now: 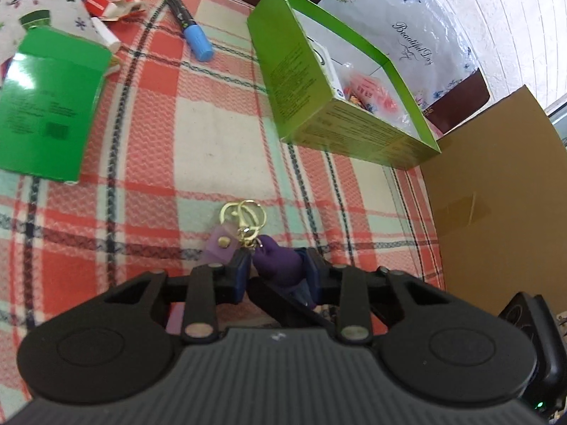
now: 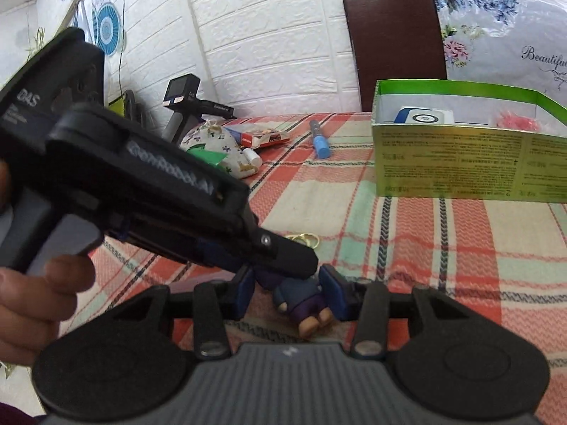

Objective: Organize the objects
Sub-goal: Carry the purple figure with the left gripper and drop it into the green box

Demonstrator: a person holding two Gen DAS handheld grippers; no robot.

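1. The left tool [image 1: 277, 269] has its blue pads pressed on the purple head of a small figurine keychain [image 1: 278, 265], clenched around it down on the plaid tablecloth [image 1: 212, 134].
2. The keychain's gold rings [image 1: 243, 214] and lilac strap tab [image 1: 219, 248] lie on the cloth just ahead of the pads.
3. The right tool [image 2: 287, 292] straddles the figurine's body (legs pointing toward the camera); its pads stand just clear of it, released.
4. A hand [image 2: 32, 304] grips the left tool's handle.
5. The open green box [image 1: 340, 81] sits toward the tabletop's far right edge, holding a white case and a pink packet.
6. A blue-capped marker [image 1: 189, 23] lies near the far edge, the green lid [image 1: 49, 102] at left.
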